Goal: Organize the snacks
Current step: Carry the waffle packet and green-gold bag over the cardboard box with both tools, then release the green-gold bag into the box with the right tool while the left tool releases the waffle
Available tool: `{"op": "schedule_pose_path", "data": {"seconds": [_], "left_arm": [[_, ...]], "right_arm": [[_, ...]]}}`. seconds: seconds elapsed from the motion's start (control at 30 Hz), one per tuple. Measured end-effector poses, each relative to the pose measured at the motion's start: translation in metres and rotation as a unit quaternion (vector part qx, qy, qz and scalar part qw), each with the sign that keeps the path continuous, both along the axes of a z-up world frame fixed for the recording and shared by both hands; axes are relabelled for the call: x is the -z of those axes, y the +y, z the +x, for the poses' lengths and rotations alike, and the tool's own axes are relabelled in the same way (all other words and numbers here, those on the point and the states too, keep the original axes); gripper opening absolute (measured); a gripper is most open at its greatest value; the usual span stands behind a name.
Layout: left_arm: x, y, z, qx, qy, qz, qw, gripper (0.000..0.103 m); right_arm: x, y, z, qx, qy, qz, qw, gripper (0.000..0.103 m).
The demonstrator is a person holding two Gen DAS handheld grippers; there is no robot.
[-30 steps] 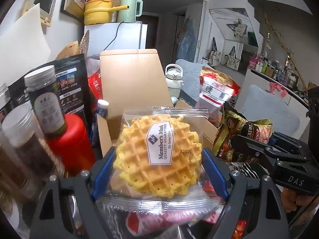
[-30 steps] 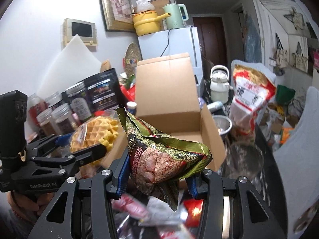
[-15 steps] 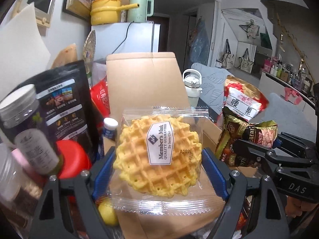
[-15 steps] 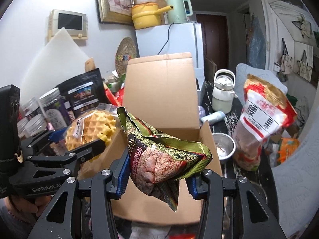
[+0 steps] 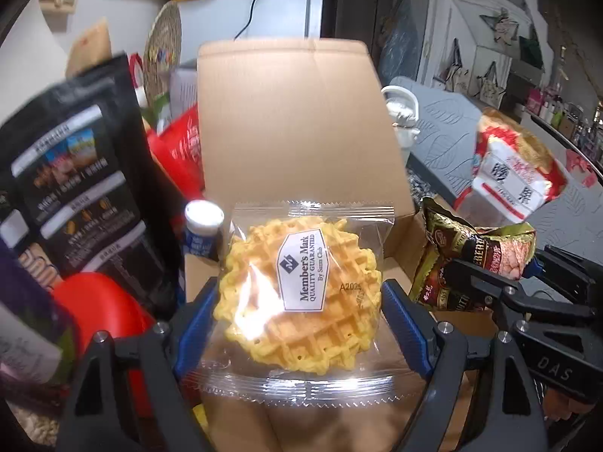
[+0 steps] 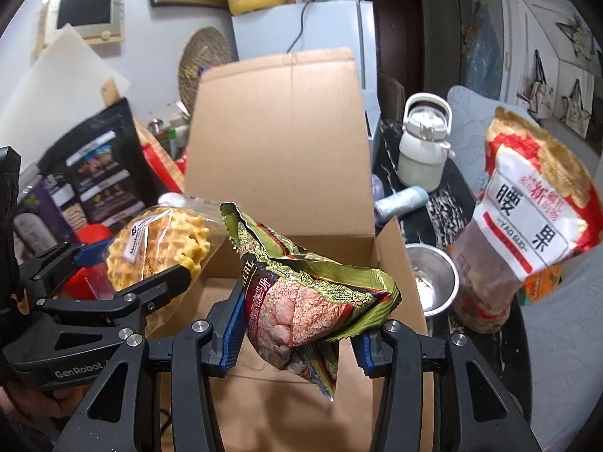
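Two grippers, left gripper (image 5: 299, 303) clenching a clear-wrapped yellow waffle (image 5: 301, 297), right gripper (image 6: 297, 324) pinching a crinkled green foil snack bag (image 6: 305, 293), hover above the open brown cardboard box (image 6: 279, 143) (presumably for dropping in).

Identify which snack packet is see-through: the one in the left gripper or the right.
The clear-wrapped yellow waffle in the left gripper; the right gripper's green foil packet is opaque.

The left gripper (image 5: 299, 301) is held level, its blue-padded fingers (image 5: 196, 320) closed against both sides of a waffle packet (image 5: 301, 293). The right gripper (image 6: 297, 324) is held beside it at similar height, its blue-padded fingers (image 6: 230, 324) clamped on a green snack bag (image 6: 301, 293). Each unit appears in the other's wrist view, side by side, close but apart.
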State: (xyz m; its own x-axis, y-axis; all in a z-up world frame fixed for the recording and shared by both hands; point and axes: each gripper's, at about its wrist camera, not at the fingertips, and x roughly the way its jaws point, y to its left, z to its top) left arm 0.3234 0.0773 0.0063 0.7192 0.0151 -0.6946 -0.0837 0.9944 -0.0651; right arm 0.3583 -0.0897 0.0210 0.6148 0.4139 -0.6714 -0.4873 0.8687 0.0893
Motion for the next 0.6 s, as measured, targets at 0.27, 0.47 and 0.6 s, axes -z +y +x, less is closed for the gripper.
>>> {"op": "schedule_pose_path", "data": {"seconds": [0.27,0.47,0.6], "left_arm": [[0.018,0.005,0.021,-0.012,0.041,-0.008,0.9990,0.084],[0.018,0.008,0.020,-0.013,0.047,-0.006,0.9988,0.084],[0.018,0.003,0.028,-0.007,0.061,0.002,0.9981,0.084]], "right_arm": [[0.020,0.009,0.021,0.000,0.039,-0.010,0.999,0.047],[0.025,0.002,0.030,0.020,0.050,0.001,0.999,0.066],[0.025,-0.003,0.030,0.025,0.053,0.001,0.998,0.080]]}}
